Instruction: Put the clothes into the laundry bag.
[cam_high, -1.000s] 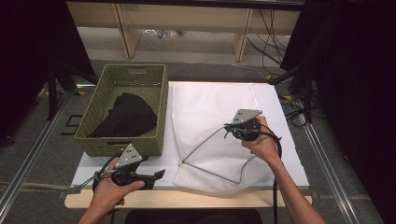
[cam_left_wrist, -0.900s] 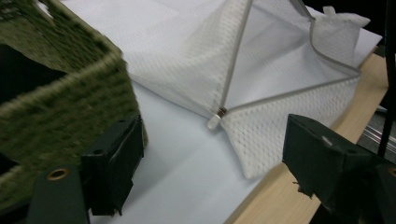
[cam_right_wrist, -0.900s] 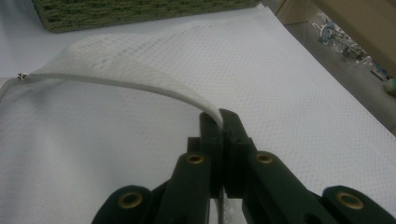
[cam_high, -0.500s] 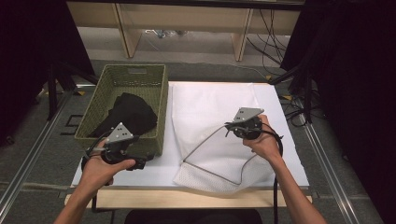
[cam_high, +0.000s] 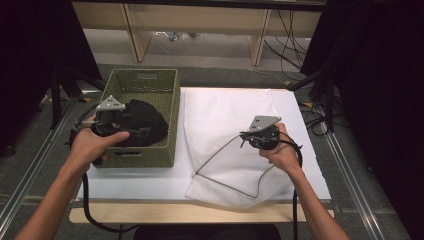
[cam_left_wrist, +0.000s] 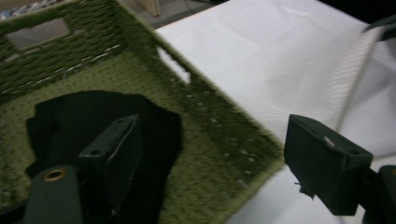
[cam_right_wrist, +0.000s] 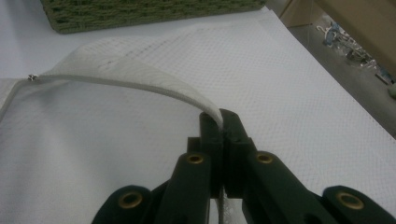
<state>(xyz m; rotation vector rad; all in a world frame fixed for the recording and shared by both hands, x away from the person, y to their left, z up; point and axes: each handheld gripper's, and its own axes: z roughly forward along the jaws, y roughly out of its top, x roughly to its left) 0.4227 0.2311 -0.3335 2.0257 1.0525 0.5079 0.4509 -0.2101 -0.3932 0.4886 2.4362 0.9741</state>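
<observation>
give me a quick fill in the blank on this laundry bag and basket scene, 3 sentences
1. The right gripper is shut on the zippered edge of the white mesh ____.
2. The black garment lies inside the green woven ____.
3. The left gripper, above the garment, has its fingers ____.

Missing words: bag; basket; open
</observation>
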